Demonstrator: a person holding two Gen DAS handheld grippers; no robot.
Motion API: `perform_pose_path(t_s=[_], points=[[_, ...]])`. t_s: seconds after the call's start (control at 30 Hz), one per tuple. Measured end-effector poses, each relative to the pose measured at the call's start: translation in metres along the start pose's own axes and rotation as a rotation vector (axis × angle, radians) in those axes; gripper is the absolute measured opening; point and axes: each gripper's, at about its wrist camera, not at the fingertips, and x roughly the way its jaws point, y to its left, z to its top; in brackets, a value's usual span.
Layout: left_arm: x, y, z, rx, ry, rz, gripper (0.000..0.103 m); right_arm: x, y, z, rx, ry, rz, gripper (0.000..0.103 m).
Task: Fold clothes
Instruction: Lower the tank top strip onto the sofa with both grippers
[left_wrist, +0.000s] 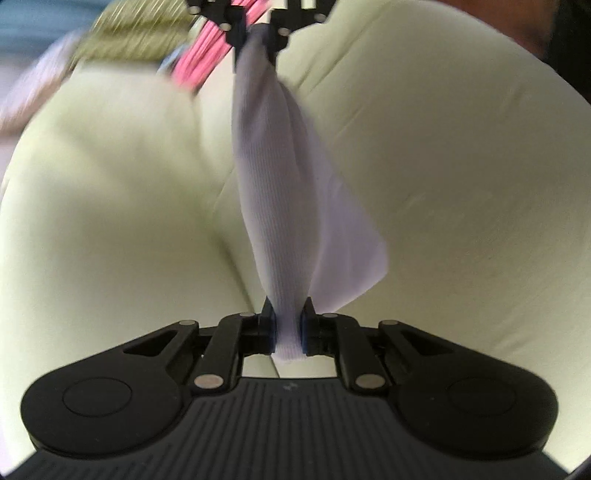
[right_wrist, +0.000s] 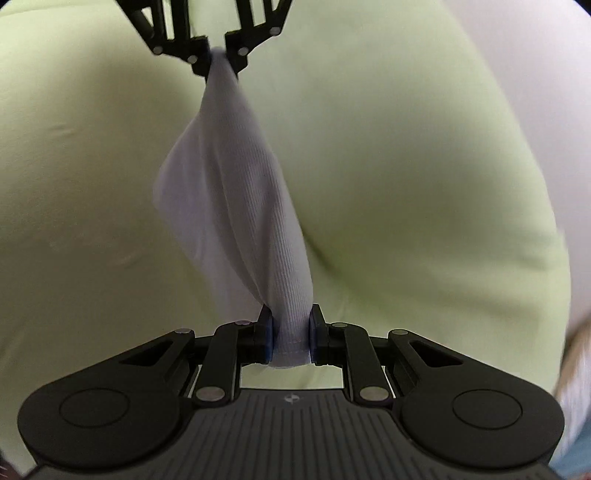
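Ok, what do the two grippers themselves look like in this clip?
Both look identical. The left gripper and right gripper are matte black plastic with linkage bars, silver pivot pins, two round housings and a ribbed base bearing a small logo. The fingers carry blue pads. No cables or sleeves show.
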Motion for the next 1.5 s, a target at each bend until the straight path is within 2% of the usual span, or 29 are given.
perform_pose_path(t_s=[0.13, 0.27, 0.33, 0.37, 0.43, 0.47, 0.5, 0.57, 0.63, 0.67, 0.7, 0.77, 0.8, 0.9, 0.93, 1.0, 1.17, 1.4, 1.43, 1.5], points=[[0.003, -0.058, 0.038, -0.078, 0.116, -0.012, 0.009, 0.008, 0.024, -0.032, -0.129, -0.113, 0.068, 0.017], [0.027, -0.131, 0.081, -0.154, 0.159, -0.086, 0.011, 0.017, 0.093, -0.085, -0.211, -0.066, 0.179, 0.016], [0.03, -0.158, 0.099, -0.18, 0.159, -0.1, 0.011, 0.015, 0.123, -0.11, -0.241, -0.038, 0.217, 0.015], [0.029, -0.169, 0.105, -0.2, 0.159, -0.1, 0.011, 0.013, 0.134, -0.121, -0.253, -0.021, 0.222, 0.005], [0.026, -0.184, 0.11, -0.242, 0.173, -0.085, 0.013, 0.008, 0.147, -0.136, -0.253, 0.011, 0.23, 0.004], [0.024, -0.189, 0.11, -0.251, 0.176, -0.071, 0.014, 0.006, 0.151, -0.142, -0.248, 0.027, 0.236, 0.004], [0.02, -0.191, 0.108, -0.259, 0.176, -0.064, 0.017, 0.004, 0.154, -0.148, -0.242, 0.043, 0.243, 0.016], [0.01, -0.183, 0.109, -0.298, 0.174, -0.096, 0.031, 0.0, 0.138, -0.15, -0.146, 0.062, 0.3, 0.024], [-0.008, -0.162, 0.094, -0.404, 0.15, -0.156, 0.032, 0.0, 0.109, -0.145, 0.017, 0.071, 0.379, 0.026], [-0.016, -0.148, 0.084, -0.478, 0.139, -0.19, 0.032, 0.001, 0.091, -0.141, 0.112, 0.072, 0.417, 0.028], [-0.022, -0.135, 0.073, -0.556, 0.133, -0.231, 0.034, 0.005, 0.072, -0.139, 0.212, 0.066, 0.438, 0.036], [-0.027, -0.105, 0.054, -0.727, 0.109, -0.306, 0.039, 0.015, 0.034, -0.134, 0.395, 0.042, 0.475, 0.045], [-0.026, -0.089, 0.045, -0.821, 0.097, -0.322, 0.039, 0.022, 0.021, -0.129, 0.467, 0.032, 0.483, 0.046], [-0.003, -0.057, 0.019, -1.067, 0.115, -0.26, 0.035, 0.048, -0.001, -0.111, 0.595, -0.014, 0.535, 0.045], [0.009, -0.05, 0.011, -1.114, 0.122, -0.222, 0.03, 0.058, -0.003, -0.105, 0.595, -0.031, 0.548, 0.045], [0.03, -0.041, 0.001, -1.171, 0.126, -0.196, 0.028, 0.076, -0.014, -0.105, 0.578, -0.05, 0.569, 0.043], [0.05, -0.04, -0.011, -1.2, 0.052, -0.295, 0.03, 0.105, -0.029, -0.101, 0.467, -0.103, 0.649, 0.042], [0.081, -0.042, -0.023, -1.208, 0.055, -0.339, 0.03, 0.132, -0.025, -0.088, 0.317, -0.12, 0.709, 0.042], [0.089, -0.041, -0.019, -1.2, 0.058, -0.348, 0.029, 0.131, -0.029, -0.091, 0.306, -0.113, 0.721, 0.04], [0.093, -0.04, -0.015, -1.183, 0.06, -0.356, 0.023, 0.128, -0.036, -0.098, 0.285, -0.101, 0.744, 0.027]])
